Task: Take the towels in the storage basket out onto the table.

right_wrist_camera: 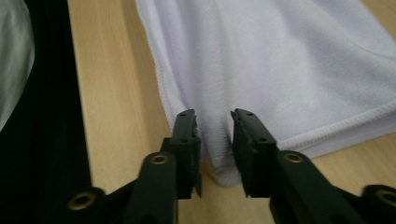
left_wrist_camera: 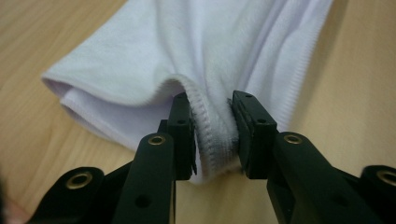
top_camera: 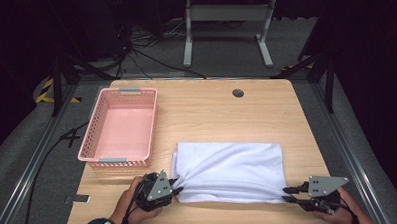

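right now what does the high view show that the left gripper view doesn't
High view alone: the pink basket at the table's left, the whole folded white towel, both hands, the right tool at the towel's near right corner, and the floor with a table frame beyond.

Left gripper view alone: the stitched hem bunched between the left tool's jaws, and the folded layers at the corner.

Both: the towel on the wooden table, with the left tool at its near left corner.
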Tool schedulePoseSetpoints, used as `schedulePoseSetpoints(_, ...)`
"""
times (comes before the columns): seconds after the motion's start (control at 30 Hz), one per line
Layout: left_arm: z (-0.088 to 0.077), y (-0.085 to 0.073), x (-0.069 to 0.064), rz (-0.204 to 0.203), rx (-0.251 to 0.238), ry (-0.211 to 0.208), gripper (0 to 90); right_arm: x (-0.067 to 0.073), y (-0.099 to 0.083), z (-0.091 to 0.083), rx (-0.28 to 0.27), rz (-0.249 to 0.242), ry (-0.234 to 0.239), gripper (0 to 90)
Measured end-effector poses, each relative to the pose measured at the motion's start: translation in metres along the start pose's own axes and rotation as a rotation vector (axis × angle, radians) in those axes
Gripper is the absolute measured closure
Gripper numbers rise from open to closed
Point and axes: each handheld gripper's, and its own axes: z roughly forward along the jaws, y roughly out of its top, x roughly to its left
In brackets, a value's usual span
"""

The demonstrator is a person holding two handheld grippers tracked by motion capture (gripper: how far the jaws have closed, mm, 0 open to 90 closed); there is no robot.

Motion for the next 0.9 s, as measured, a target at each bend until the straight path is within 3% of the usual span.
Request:
schedulePoseSetpoints(0.03,-0.002,-0.002,-0.001,-0.021,0.007,0.008,60.0,0.004,-0.002,-0.001,0.017,0.0,-0.014,61.8)
schedulePoseSetpoints(0.1,-0.008,-0.006,0.002,-0.116,-0.033,-0.002,51.4,0.005,-0.003,-0.004,0.011,0.018,-0.028,61.2)
schedulePoseSetpoints(0.13,-0.008,-0.006,0.002,-0.116,-0.033,-0.002,47.7,0.005,-0.003,-0.004,0.011,0.018,-0.028,61.2)
schedulePoseSetpoints(0.17,-0.011,-0.002,0.006,-0.152,-0.072,-0.009,45.7,0.002,0.0,-0.009,-0.019,0.052,-0.078,60.0)
schedulePoseSetpoints(0.27,-0.011,0.008,0.01,-0.143,-0.099,-0.023,47.9,-0.007,0.014,-0.012,-0.043,0.121,-0.182,64.9)
schedulePoseSetpoints(0.3,-0.005,0.022,0.013,-0.15,-0.128,-0.045,48.4,-0.01,0.022,-0.011,-0.056,0.139,-0.207,67.0)
schedulePoseSetpoints(0.33,-0.005,0.022,0.013,-0.15,-0.128,-0.045,48.6,-0.013,0.03,-0.009,-0.074,0.155,-0.215,67.4)
schedulePoseSetpoints(0.37,0.005,0.035,0.016,-0.129,-0.125,-0.045,48.4,-0.015,0.039,-0.005,-0.084,0.16,-0.226,68.0)
schedulePoseSetpoints(0.4,0.012,0.041,0.018,-0.134,-0.123,-0.046,48.4,-0.017,0.047,0.001,-0.083,0.164,-0.248,68.8)
schedulePoseSetpoints(0.43,0.018,0.044,0.019,-0.147,-0.122,-0.075,49.5,-0.02,0.054,0.009,-0.081,0.158,-0.264,68.4)
schedulePoseSetpoints(0.47,0.018,0.044,0.019,-0.147,-0.122,-0.075,52.6,-0.02,0.054,0.009,-0.081,0.158,-0.264,68.4)
schedulePoseSetpoints(0.5,0.027,0.047,0.02,-0.135,-0.111,-0.1,56.9,-0.03,0.066,0.027,-0.046,0.154,-0.311,68.4)
schedulePoseSetpoints(0.53,0.031,0.048,0.019,-0.123,-0.088,-0.1,60.1,-0.035,0.068,0.033,-0.039,0.169,-0.317,68.0)
schedulePoseSetpoints(0.57,0.042,0.045,0.019,-0.113,-0.056,-0.165,62.7,-0.041,0.07,0.041,-0.042,0.204,-0.307,68.0)
schedulePoseSetpoints(0.67,0.051,0.036,0.011,-0.041,0.03,-0.188,72.7,-0.057,0.068,0.061,-0.012,0.267,-0.316,70.7)
schedulePoseSetpoints(0.73,0.052,0.03,0.008,-0.047,0.047,-0.204,75.9,-0.06,0.066,0.066,0.001,0.286,-0.318,72.1)
schedulePoseSetpoints(0.77,0.051,0.024,0.007,-0.061,0.055,-0.21,77.3,-0.067,0.058,0.074,0.075,0.3,-0.347,72.3)
schedulePoseSetpoints(0.83,0.049,0.022,0.006,-0.063,0.044,-0.213,78.4,-0.072,0.048,0.074,0.099,0.336,-0.356,72.4)
schedulePoseSetpoints(0.9,0.043,0.019,0.004,-0.043,0.049,-0.189,76.8,-0.076,0.042,0.072,0.092,0.356,-0.345,72.3)
